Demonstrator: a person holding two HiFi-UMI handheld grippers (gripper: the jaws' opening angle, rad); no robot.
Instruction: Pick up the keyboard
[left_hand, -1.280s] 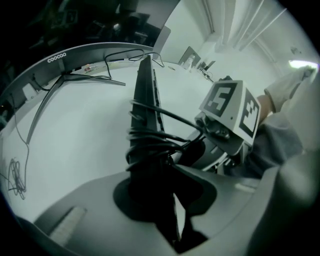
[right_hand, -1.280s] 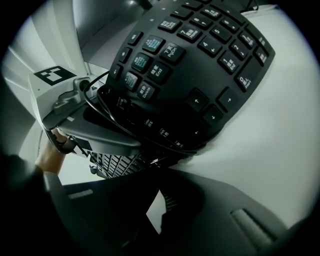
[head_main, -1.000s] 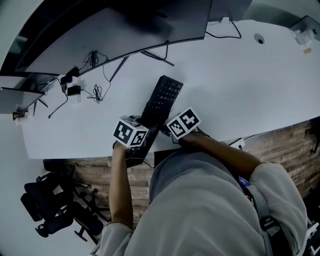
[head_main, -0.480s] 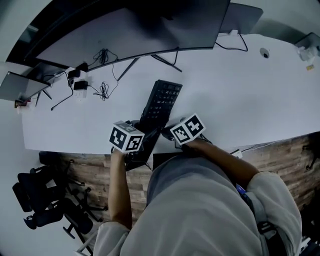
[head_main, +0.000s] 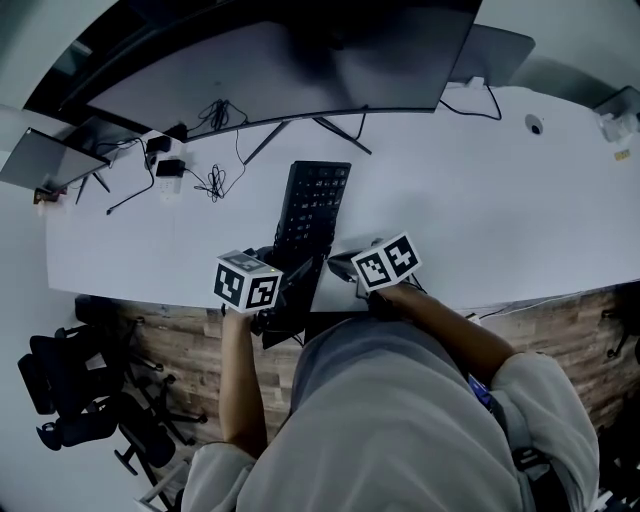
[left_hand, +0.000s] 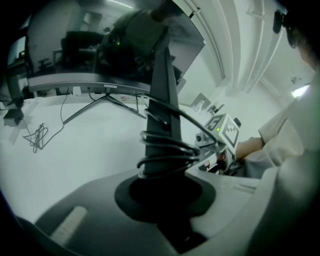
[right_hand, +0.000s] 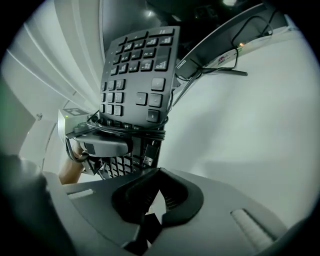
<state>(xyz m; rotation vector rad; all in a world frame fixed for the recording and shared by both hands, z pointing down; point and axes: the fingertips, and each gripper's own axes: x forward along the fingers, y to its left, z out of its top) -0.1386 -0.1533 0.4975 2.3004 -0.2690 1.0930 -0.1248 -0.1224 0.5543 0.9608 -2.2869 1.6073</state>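
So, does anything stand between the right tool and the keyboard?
Nothing visible does. The keyboard stands just ahead of the right tool, with open space between. Only its own cable, wound round it, and the left tool gripping its lower end sit near that path.

The long black keyboard (head_main: 315, 205), set with low square keys, points lengthwise away from the person, key face up. Its far end is over the white bench (head_main: 500, 200) and its near end juts past the front edge. A black cable (left_hand: 167, 150) is looped round that near end, which sits clamped in the left gripper (head_main: 283, 290).
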